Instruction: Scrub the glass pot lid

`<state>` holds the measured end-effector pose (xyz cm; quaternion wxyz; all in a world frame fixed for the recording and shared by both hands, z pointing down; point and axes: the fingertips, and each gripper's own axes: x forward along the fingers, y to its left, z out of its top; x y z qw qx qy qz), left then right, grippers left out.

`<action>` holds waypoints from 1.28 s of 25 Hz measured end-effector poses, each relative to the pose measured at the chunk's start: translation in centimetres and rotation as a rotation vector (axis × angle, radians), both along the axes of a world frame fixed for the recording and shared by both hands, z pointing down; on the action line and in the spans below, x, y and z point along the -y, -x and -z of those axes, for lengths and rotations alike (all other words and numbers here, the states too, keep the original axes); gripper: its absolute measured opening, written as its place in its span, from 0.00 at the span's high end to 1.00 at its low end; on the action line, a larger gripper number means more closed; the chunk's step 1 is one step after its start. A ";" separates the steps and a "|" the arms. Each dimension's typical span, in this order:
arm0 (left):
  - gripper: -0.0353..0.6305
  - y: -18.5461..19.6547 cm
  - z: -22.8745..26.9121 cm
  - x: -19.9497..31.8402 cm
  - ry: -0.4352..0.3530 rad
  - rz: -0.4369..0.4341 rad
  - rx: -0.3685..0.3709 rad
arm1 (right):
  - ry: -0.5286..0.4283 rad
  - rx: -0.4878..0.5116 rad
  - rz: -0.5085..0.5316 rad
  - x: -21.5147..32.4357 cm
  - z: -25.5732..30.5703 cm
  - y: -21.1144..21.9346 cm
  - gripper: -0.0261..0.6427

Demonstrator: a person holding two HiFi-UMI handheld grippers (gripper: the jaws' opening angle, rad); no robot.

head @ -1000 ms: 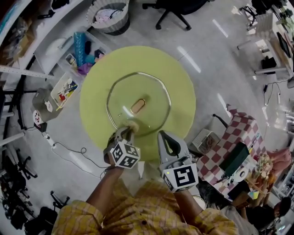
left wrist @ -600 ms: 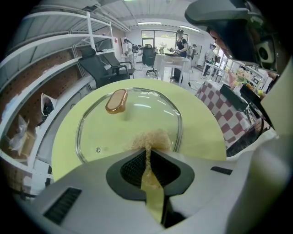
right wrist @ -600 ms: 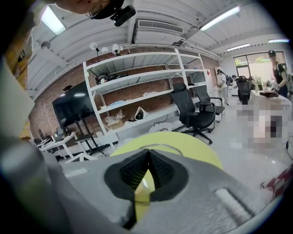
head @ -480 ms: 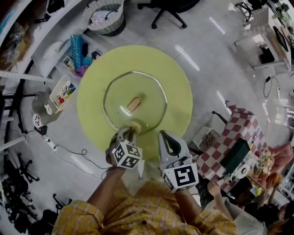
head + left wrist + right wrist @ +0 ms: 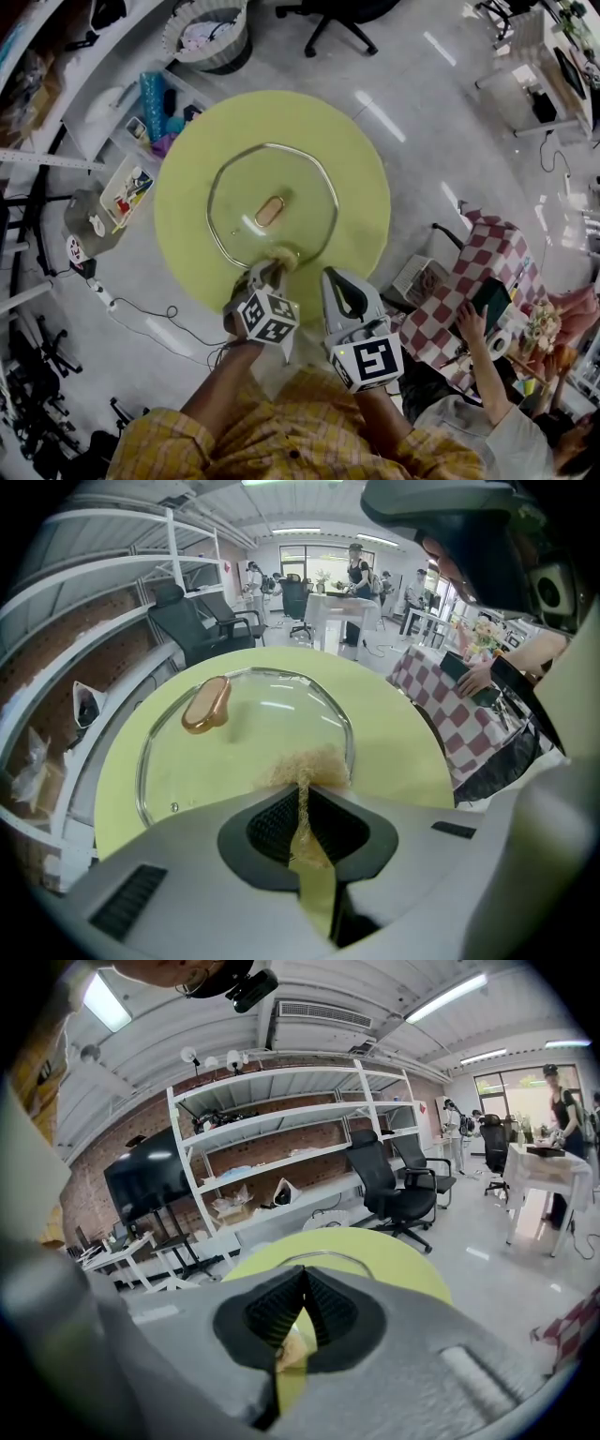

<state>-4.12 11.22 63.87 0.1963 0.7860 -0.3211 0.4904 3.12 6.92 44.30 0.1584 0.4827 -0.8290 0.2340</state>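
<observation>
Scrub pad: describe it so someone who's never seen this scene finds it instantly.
Start at the round yellow-green table, where a clear glass pot lid with an amber oval knob lies. At the lid's rim nearest the person sits a small tan fibrous scrub pad, pinched in the left gripper. It is the only fuzzy, matte thing there; the knob is smooth and glossy.

1. No words, numbers or brand names can be read in any view.
2. The cube [image 5: 267,319] on the left gripper [image 5: 270,267] and the cube [image 5: 367,361] on the right gripper [image 5: 339,278] carry only black-and-white square marker patterns, not letters or digits.
</observation>
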 end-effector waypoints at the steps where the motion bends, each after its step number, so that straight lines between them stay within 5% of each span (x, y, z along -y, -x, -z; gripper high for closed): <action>1: 0.90 -0.3 0.0 0.0 -0.002 -0.005 -0.001 | -0.001 0.001 0.000 -0.1 0.0 0.0 0.97; 32: 0.90 -3.4 0.6 3.6 -0.080 -0.179 0.063 | 0.000 -0.004 -0.060 0.6 0.2 -1.2 0.96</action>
